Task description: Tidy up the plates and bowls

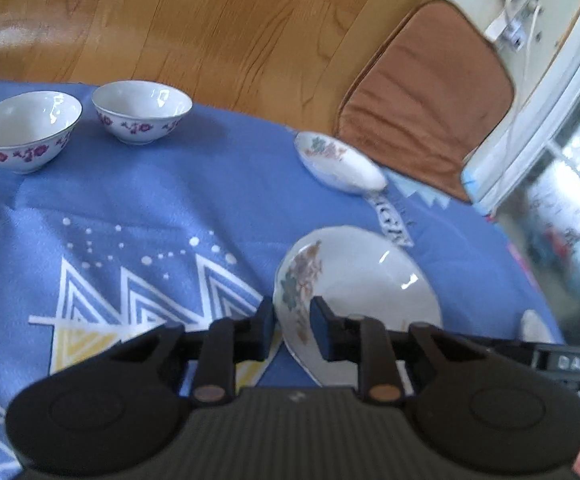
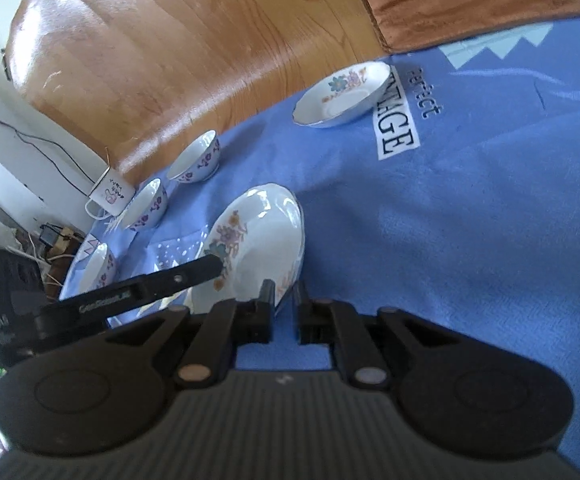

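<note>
A white deep plate [image 1: 362, 280] with a flower print is tilted above the blue cloth [image 1: 170, 208], and both grippers hold it. My left gripper [image 1: 292, 328] is shut on its near rim, one finger inside the dish and one outside. In the right wrist view the same plate [image 2: 266, 232] stands on edge, and my right gripper [image 2: 284, 308] is shut on its lower rim. One of the left gripper's fingers [image 2: 210, 266] reaches over the flowers from the left. A second flowered plate [image 1: 338, 160] [image 2: 342, 94] lies flat farther off.
Two white bowls with purple flowers [image 1: 28, 132] [image 1: 142, 110] stand at the cloth's far left. A third bowl [image 2: 98, 264] and a white mug [image 2: 110, 196] sit by the cloth's edge. A brown cushion [image 1: 430, 96] lies on the wooden floor [image 1: 210, 20] beyond.
</note>
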A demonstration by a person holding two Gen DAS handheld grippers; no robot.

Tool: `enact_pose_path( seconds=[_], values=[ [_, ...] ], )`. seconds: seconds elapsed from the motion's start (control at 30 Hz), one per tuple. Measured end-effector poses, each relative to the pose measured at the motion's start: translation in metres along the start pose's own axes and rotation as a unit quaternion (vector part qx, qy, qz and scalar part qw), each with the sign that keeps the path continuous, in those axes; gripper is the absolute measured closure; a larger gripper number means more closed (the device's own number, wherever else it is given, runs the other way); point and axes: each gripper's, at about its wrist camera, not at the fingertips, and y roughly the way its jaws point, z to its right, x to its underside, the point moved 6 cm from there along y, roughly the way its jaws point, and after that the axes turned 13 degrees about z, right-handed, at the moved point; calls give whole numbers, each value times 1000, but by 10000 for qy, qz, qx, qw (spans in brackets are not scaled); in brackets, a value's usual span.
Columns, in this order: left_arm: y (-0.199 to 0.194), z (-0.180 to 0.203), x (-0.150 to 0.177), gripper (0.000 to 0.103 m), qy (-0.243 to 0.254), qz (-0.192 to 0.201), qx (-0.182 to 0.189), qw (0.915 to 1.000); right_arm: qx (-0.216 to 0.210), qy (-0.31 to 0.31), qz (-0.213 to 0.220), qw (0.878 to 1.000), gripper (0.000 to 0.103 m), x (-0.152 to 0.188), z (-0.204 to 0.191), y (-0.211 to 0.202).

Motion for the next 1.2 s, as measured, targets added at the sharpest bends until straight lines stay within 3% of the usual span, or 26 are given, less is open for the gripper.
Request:
enact_pose_path(
  seconds=[0.2,0.37,0.73,0.93,1.2],
  values=[
    [-7,8,2,90,-204,-11,-159,9997,-27,-302,188,9994,91,2,3,-6],
    [-15,49,-2,92,128,80,119,9998,0,-280,585,9979,91,-2,14,-38],
    [23,189,21,92,982,-279,1138,9882,972,28,1588,9825,91,-14,94,-138],
    [46,239,44,91,1172,-585,1317,9826,1396,200,1807,9734,91,-13,131,-172],
    [61,264,63,90,1276,-867,1347,9788,1644,310,1927,9669,91,-8,159,-190]
  ],
)
